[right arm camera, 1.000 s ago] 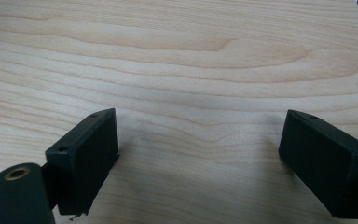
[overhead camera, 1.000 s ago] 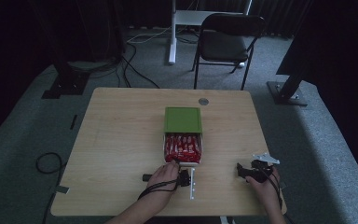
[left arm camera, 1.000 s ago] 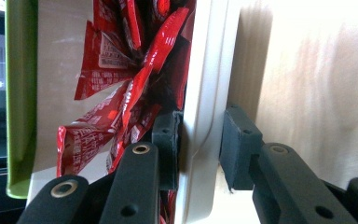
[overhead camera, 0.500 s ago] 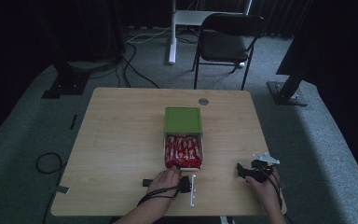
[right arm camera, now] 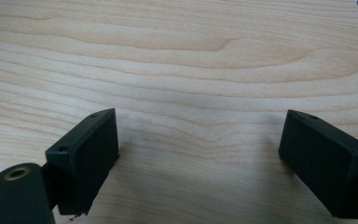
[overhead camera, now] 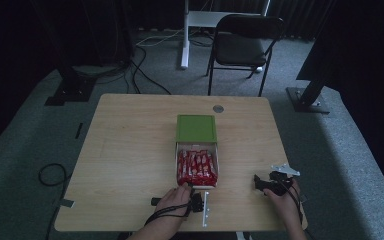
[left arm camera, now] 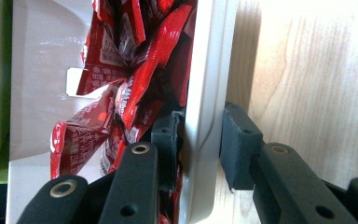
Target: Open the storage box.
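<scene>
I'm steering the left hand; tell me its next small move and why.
Probably pull the white cardboard box of red packets gently toward the table's near edge: the left gripper is shut on its near wall, and the right gripper rests open on bare wood.

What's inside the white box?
The white box is packed with red snack packets. What lies under the top packets is covered. The left hand-held gripper clamps the box's near wall.

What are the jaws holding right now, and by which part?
The left gripper grips the white box by its side wall, one jaw inside among the red packets. The right gripper holds nothing.
</scene>
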`<act>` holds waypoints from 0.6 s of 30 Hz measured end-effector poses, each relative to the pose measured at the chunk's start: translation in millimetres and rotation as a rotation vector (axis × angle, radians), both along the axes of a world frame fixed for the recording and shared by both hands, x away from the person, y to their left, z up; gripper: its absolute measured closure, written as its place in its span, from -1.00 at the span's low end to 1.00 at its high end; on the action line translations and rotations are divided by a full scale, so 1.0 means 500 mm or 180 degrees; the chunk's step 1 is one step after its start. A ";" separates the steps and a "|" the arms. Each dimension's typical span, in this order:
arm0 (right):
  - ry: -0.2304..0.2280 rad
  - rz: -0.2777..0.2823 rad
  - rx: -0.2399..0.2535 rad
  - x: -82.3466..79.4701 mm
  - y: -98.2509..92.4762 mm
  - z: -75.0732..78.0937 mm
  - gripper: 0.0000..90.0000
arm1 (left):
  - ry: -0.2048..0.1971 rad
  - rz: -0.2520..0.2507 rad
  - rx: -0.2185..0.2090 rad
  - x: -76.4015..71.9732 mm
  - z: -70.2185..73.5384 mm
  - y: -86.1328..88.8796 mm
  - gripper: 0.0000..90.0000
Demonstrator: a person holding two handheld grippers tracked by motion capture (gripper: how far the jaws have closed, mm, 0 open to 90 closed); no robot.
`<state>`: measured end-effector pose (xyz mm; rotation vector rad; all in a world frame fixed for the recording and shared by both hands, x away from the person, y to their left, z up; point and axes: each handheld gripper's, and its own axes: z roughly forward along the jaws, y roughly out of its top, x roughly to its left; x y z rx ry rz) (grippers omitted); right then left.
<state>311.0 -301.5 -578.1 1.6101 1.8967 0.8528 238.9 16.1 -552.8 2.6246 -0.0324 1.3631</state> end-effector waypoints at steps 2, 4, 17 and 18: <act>0.0000 -0.0001 0.0000 0.000 0.000 0.000 -0.75 | 0.0018 0.0003 -0.0027 -0.003 0.001 0.001 0.57; -0.0001 -0.0010 -0.0002 0.001 0.000 0.000 -0.75 | 0.0028 -0.0003 -0.0033 -0.005 0.002 0.002 0.57; 0.0000 -0.0016 -0.0001 0.002 0.000 0.000 -0.75 | 0.0110 -0.0037 -0.0038 -0.019 0.007 0.004 0.56; -0.0001 -0.0018 0.0000 0.002 0.000 0.000 -0.75 | 0.0149 -0.0021 -0.0076 -0.019 0.008 0.004 0.54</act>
